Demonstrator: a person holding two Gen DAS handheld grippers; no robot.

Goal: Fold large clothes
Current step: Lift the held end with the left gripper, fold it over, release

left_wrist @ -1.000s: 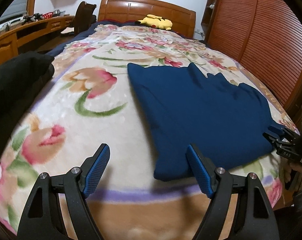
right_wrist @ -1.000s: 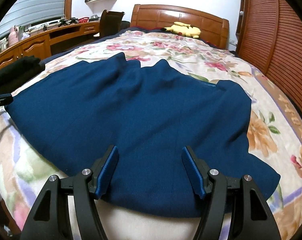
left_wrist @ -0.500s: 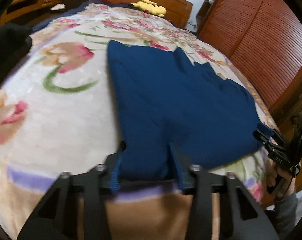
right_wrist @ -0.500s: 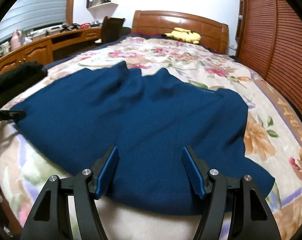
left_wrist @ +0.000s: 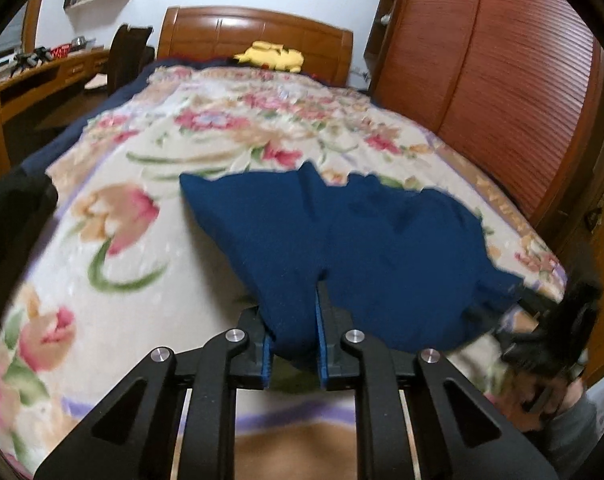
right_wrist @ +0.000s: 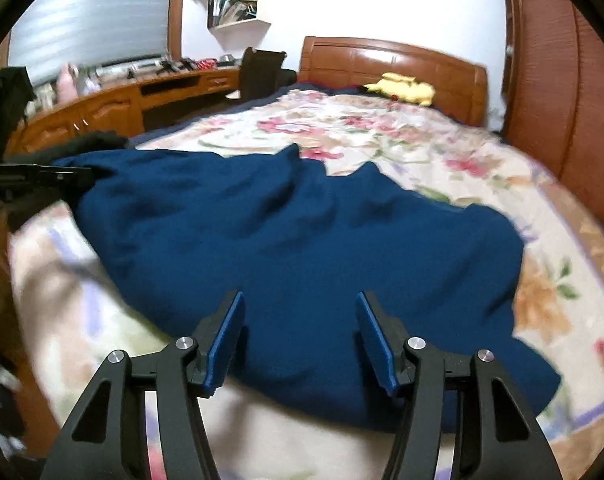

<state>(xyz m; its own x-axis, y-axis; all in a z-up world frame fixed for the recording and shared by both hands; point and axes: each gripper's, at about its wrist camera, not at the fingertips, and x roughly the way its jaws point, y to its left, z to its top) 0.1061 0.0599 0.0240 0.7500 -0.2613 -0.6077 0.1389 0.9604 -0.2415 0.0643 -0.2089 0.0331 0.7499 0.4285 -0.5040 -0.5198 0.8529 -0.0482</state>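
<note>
A dark blue garment (left_wrist: 382, 240) lies spread on the floral blanket (left_wrist: 114, 280). My left gripper (left_wrist: 292, 320) has the garment's near left corner between its blue pads; the jaws are closing and pinch the cloth, which hangs lifted off the blanket. From the right wrist view the same gripper (right_wrist: 38, 178) shows at the garment's far left corner. My right gripper (right_wrist: 300, 300) hovers over the near hem of the garment (right_wrist: 302, 232), its jaws closing but still wide apart, with cloth lying below them. It appears blurred at the garment's right corner (left_wrist: 558, 320).
A yellow plush toy (right_wrist: 402, 88) rests by the wooden headboard (right_wrist: 382, 60). A slatted wooden wardrobe (left_wrist: 502, 80) runs along the bed's right side. A desk (right_wrist: 122, 100) and chair (right_wrist: 262, 72) stand to the left. Black cloth (left_wrist: 10, 216) lies on the bed's left edge.
My left gripper went from wide open to shut on the garment's near corner and rose, pulling the cloth up into folds. The right gripper's jaws narrowed a little.
</note>
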